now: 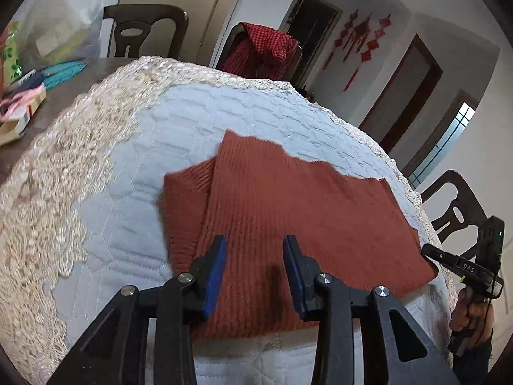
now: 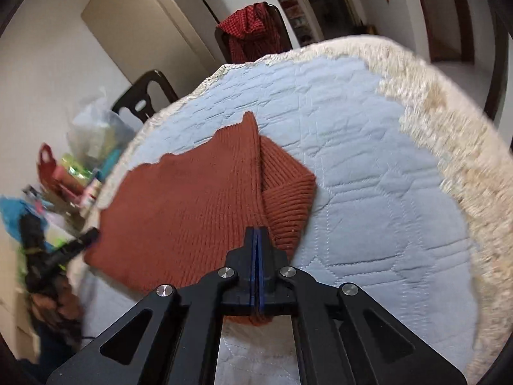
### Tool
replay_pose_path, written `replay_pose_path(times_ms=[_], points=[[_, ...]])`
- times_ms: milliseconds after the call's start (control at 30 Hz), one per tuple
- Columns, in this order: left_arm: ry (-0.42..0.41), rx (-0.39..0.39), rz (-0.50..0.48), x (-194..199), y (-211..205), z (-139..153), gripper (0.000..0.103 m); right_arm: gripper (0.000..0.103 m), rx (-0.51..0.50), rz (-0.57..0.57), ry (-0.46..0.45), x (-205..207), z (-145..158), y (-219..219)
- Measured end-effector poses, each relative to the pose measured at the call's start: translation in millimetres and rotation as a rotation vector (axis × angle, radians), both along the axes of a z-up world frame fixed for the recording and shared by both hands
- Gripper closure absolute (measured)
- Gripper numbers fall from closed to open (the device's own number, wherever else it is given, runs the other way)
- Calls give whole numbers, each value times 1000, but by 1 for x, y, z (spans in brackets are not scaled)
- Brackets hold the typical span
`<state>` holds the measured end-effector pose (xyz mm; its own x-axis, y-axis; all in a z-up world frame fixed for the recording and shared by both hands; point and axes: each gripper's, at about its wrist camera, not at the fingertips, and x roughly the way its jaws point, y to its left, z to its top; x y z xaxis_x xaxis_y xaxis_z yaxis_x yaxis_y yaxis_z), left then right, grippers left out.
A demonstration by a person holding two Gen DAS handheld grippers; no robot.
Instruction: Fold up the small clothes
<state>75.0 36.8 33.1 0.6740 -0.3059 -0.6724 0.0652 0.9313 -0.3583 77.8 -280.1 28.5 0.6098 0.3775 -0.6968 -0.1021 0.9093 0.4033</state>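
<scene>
A rust-red ribbed knit garment [image 1: 288, 211] lies partly folded on the pale blue quilted cloth [image 1: 198, 118], with a sleeve flap sticking out at its left. My left gripper [image 1: 255, 243] hovers over the garment's near part, its blue pads [image 1: 214, 272] apart with nothing between them. In the right wrist view the garment [image 2: 192, 199] rises in a ridge into my right gripper [image 2: 256, 240], whose pads are shut on the knit; a bulge of fabric shows behind them. From the left wrist view the right gripper [image 1: 431, 253] sits at the garment's right corner, held by a hand [image 1: 468, 311].
A cream lace border [image 1: 64, 173] rings the quilted cloth on the round table. Bags, boxes and small clutter [image 1: 22, 89] crowd the table's far left. Dark wooden chairs [image 1: 144, 29] stand around it, one draped with a red checked garment [image 1: 263, 51].
</scene>
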Motion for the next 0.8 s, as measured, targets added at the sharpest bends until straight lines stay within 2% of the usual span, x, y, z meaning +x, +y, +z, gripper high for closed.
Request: replay_pose_path(times_ms=[167,233,300,333,367,400,567,700,800], points=[[-61,31,-32,29,-24,20,64,102,2,28,-37,29,7,17],[-43,89,-6,43,-28,12,64,102,1,27,-22,44,0,21],[3,111,15,50,-23,-6,64,102,-14,-3,9,50,-12,15],[22,111,28,51,-18,-14,65,102,10,-13,13,52,-18,8],[9,91,30,48,-13,-17,67,102,58,-20,8,51,-21,-2],[5,64,34,46,-9,-15,67,103,64,-31,11,50,-21,-5],[-4,88,18,27,-12,-1,67,102,-26,-51,-6,34,-5,-1],[-50,113,-24,-6,-29,15,67,102,-58,-1,-68,0,17,17],[-54,104,-100,-23,-57,15,67,101,-66,60,-72,-17,15,39]])
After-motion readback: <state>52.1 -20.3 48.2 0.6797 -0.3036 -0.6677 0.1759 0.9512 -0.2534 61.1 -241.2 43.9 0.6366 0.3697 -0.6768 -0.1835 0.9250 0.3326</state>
